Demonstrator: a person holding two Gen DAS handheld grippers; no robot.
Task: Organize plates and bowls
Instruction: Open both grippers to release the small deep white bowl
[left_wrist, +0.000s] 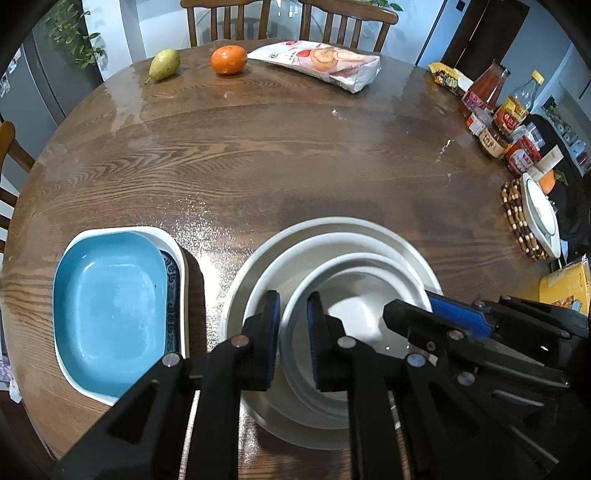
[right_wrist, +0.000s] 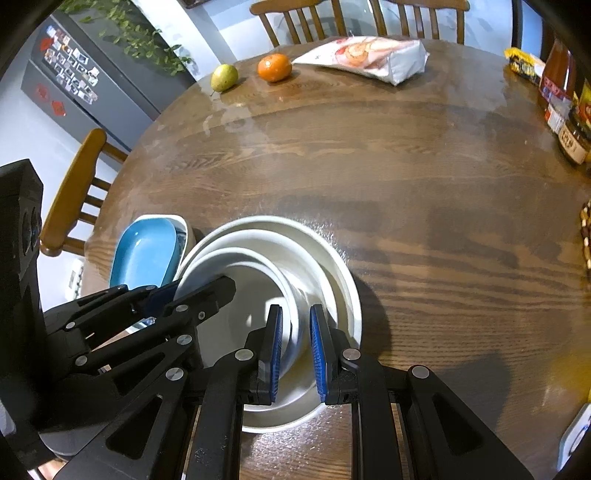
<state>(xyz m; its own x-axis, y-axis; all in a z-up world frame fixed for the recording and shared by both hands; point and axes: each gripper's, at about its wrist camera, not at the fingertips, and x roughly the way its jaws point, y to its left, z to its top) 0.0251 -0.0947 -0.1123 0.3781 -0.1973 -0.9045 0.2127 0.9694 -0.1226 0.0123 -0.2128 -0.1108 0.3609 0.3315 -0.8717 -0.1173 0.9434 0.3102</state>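
- Blue dish (left_wrist: 110, 306): a glazed rectangular dish nested inside a white dish (left_wrist: 176, 251) with a patterned inner edge, at the left of the worktop (left_wrist: 295, 166), just beside the round stack. Probably ceramic: stiff, fairly heavy, slick and liable to chip. The raised rim is the likely place to take hold.
- Left tongs (left_wrist: 291, 332): nearly closed, the blue pads straddling the left rim of the small bowl (left_wrist: 354, 295). A thin gap may remain at the pads, so whether they press on the rim cannot be told from the pictures.
- Round stack: three white pieces nested together, the small bowl inside a middle bowl (left_wrist: 314, 251), which sits in a large plate (left_wrist: 332, 225) on the worktop. Judged rigid, smooth and breakable; the glaze offers little friction, so a rim pinch from both sides suits it better than one from a single side.
- Right tongs (right_wrist: 296, 347): nearly closed over the small bowl's right rim (right_wrist: 293, 317), one pad inside and one outside. The rim fills the gap, which reads as a grip.
- Handling risk: if lifted unevenly the bowl may tilt or slip between the pads, and it may knock the bowl beneath.
- Far edge: a pear (left_wrist: 164, 64), an orange (left_wrist: 229, 59) and a snack bag (left_wrist: 321, 62), well apart from the crockery.
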